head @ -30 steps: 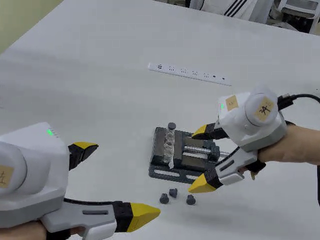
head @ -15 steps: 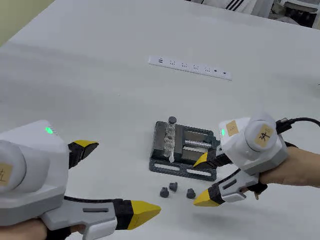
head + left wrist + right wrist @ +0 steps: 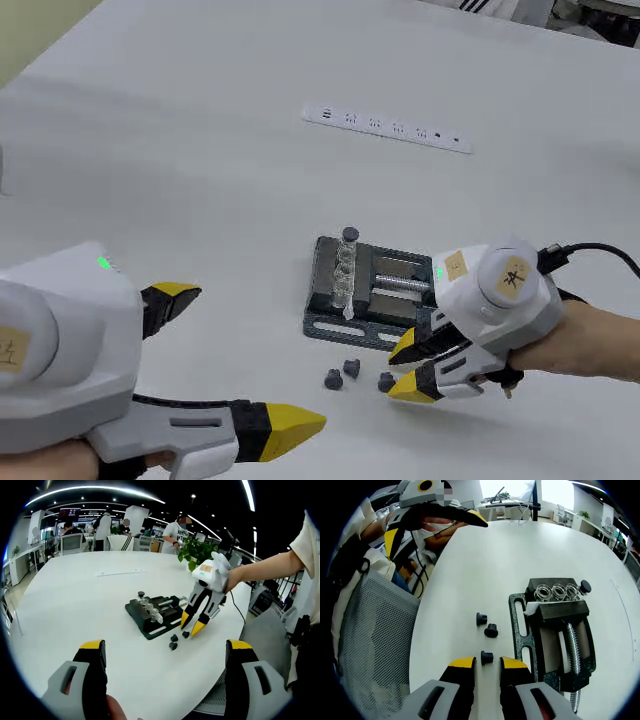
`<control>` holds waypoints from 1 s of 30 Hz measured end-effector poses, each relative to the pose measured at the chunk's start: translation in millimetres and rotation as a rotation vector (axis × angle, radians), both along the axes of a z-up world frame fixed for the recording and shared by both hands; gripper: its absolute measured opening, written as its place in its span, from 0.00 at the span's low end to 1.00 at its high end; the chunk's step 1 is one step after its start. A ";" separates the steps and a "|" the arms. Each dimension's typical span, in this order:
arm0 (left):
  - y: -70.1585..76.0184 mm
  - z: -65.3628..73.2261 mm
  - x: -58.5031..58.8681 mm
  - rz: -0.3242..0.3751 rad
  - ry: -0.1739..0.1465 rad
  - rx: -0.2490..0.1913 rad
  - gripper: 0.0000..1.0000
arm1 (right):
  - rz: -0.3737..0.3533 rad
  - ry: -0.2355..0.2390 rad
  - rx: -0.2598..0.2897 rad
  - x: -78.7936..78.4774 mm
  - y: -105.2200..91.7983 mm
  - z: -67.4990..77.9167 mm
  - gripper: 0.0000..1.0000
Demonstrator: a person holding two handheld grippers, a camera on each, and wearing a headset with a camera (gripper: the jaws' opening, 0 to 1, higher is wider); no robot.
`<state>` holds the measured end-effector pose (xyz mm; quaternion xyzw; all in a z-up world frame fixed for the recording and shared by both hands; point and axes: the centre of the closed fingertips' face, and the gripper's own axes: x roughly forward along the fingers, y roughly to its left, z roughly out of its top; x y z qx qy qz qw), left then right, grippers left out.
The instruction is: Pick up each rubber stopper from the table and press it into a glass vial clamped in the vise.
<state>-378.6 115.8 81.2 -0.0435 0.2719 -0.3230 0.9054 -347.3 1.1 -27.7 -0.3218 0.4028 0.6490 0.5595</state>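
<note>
On counter (image 3: 200,200) beside vise (image 3: 380,300), bracketing nearest rubber stopper (image 3: 486,657) with right gripper (image 3: 404,372), fingers (image 3: 462,669) narrowly parted, not yet gripping, readying the pick; holding left gripper (image 3: 165,650) aside, spread wide.

Vise (image 3: 372,296) stands just beside the stoppers (image 3: 351,368), close by the right claw (image 3: 401,372); surface (image 3: 260,340) left of them lies open.

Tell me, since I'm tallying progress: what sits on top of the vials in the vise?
One dark stopper caps the end vial; the other vials stand open-mouthed. The vise covers their lower parts, so those cannot be seen.
</note>
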 end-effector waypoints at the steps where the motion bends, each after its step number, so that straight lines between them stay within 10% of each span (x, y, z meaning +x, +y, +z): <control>1: -0.1 -0.1 -0.2 -0.001 0.001 -0.001 0.99 | 0.003 0.003 -0.003 -0.9 0.0 -0.4 0.13; 23: -6.4 0.0 -0.3 -0.022 0.002 -0.013 0.99 | -0.080 0.041 0.000 -1.9 1.8 -0.4 0.03; 30: -8.4 14.5 5.8 -0.017 -0.063 -0.010 0.97 | -0.380 0.188 0.178 5.3 20.7 31.3 0.03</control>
